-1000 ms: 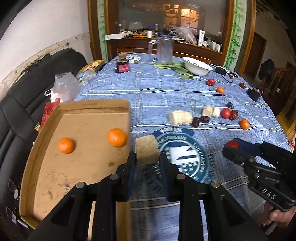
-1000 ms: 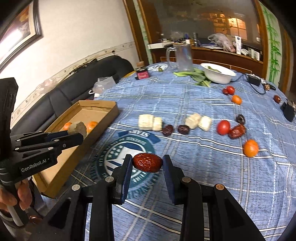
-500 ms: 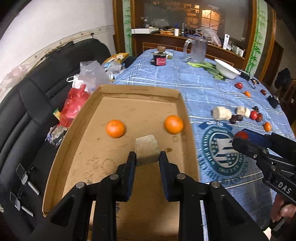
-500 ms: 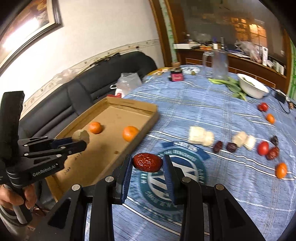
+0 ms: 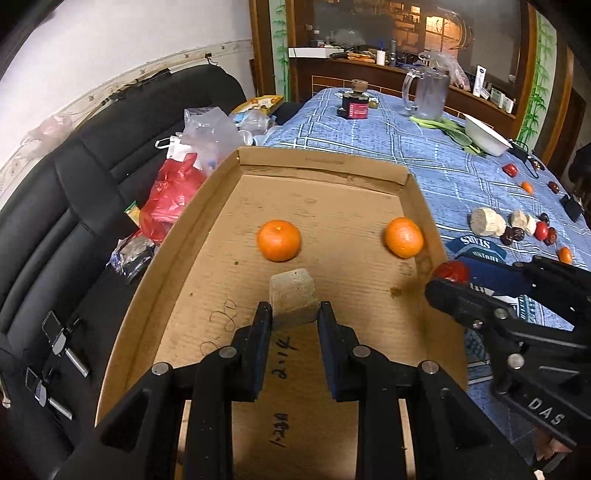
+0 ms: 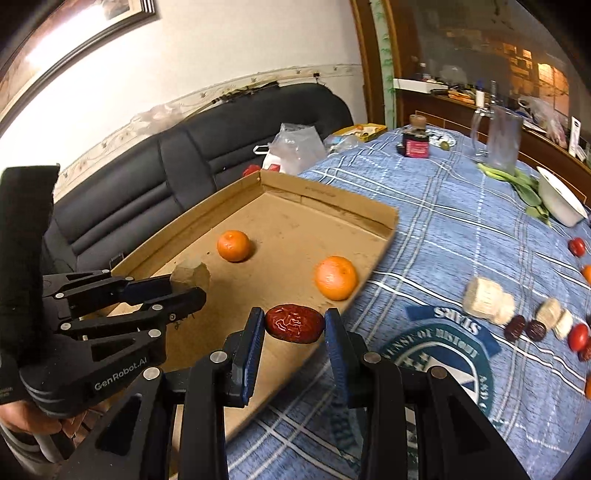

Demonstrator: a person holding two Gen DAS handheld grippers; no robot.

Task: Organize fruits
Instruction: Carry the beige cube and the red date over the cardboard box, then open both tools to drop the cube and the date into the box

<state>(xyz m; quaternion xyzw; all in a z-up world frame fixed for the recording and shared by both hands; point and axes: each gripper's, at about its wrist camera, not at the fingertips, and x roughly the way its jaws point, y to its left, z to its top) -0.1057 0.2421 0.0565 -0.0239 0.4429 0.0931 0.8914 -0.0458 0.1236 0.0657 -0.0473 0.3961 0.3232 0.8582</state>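
Your left gripper [image 5: 294, 314] is clamped on the pale cube [image 5: 293, 295], held over the cardboard tray [image 5: 325, 164] near the two oranges [image 5: 279, 240], prob. so it drops w/ the sorted stuff. Right gripper [image 6: 294, 334] pinches the red date [image 6: 294, 324] at the tray's near right edge, lined up to follow. Can't tell what the cube is, or its height above the tray floor. Other fruit sits far right on the blue cloth [image 6: 424, 206].

Dim indoor light, warm in the far cabinet [image 5: 436, 26]; glare whitens the wall [image 6: 155, 74] and picture frame [image 6: 74, 33] in the right view; fisheye bends and darkens the corners; soft shadows under the oranges [image 5: 279, 240]; distant clutter blurs.
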